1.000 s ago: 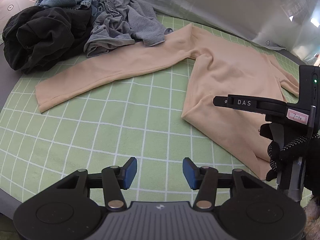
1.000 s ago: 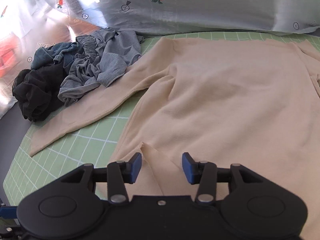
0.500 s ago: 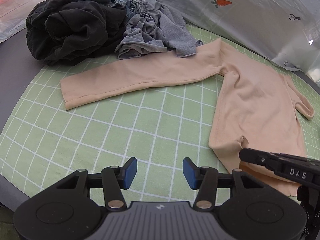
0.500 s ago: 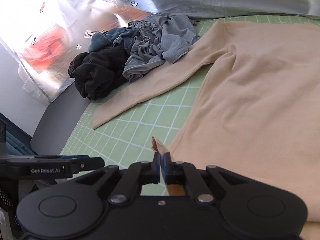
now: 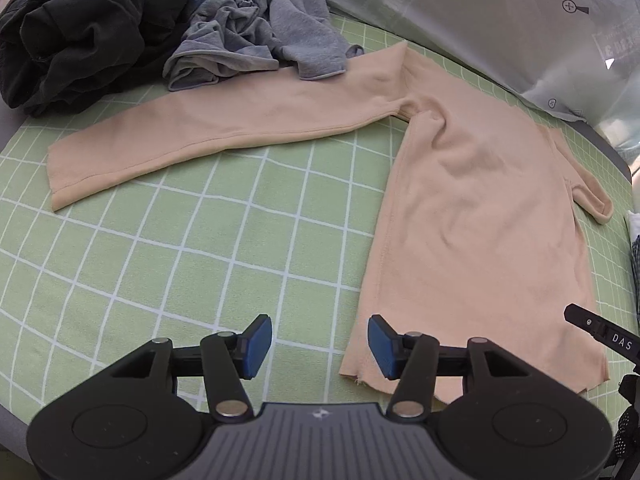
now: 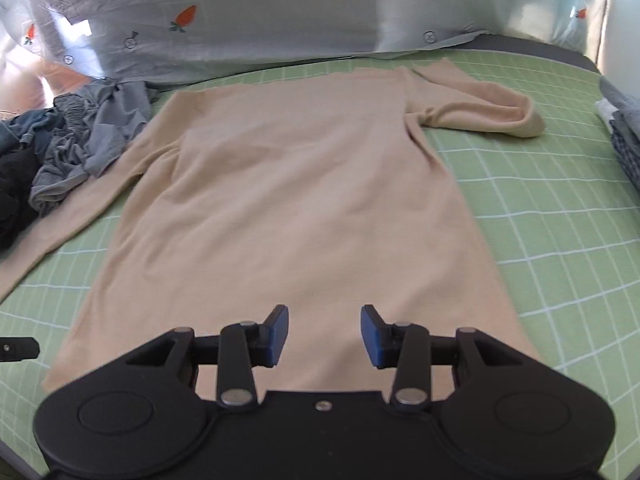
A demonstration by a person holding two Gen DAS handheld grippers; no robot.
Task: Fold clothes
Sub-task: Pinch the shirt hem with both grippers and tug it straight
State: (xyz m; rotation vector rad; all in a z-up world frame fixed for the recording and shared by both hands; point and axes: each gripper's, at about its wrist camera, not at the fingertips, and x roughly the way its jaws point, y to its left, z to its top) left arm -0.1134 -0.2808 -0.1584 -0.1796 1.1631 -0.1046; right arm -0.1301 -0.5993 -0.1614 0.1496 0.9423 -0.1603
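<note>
A peach long-sleeved top (image 6: 296,200) lies flat on the green checked mat (image 6: 540,216), hem toward me. One sleeve (image 5: 224,128) stretches straight out to the left; the other sleeve (image 6: 480,112) is doubled over at the far right. My right gripper (image 6: 324,332) hovers over the middle of the hem, its jaws opening with no cloth pinched between them. My left gripper (image 5: 318,344) stands open beside the hem's left corner (image 5: 360,372), its right pad over the cloth edge, gripping nothing. The right gripper's tip (image 5: 600,332) shows at the edge of the left wrist view.
A heap of grey clothes (image 5: 256,40) and a black garment (image 5: 76,32) lie at the mat's far left, the grey one overlapping the shoulder. A pale sheet with carrot prints (image 6: 280,20) runs along the back. Folded clothes (image 6: 624,136) sit at the right edge.
My right gripper pinched the hem's left corner, then let it go and swung right to the hem's middle. My left gripper moved in toward that corner. The hem now lies flat.
</note>
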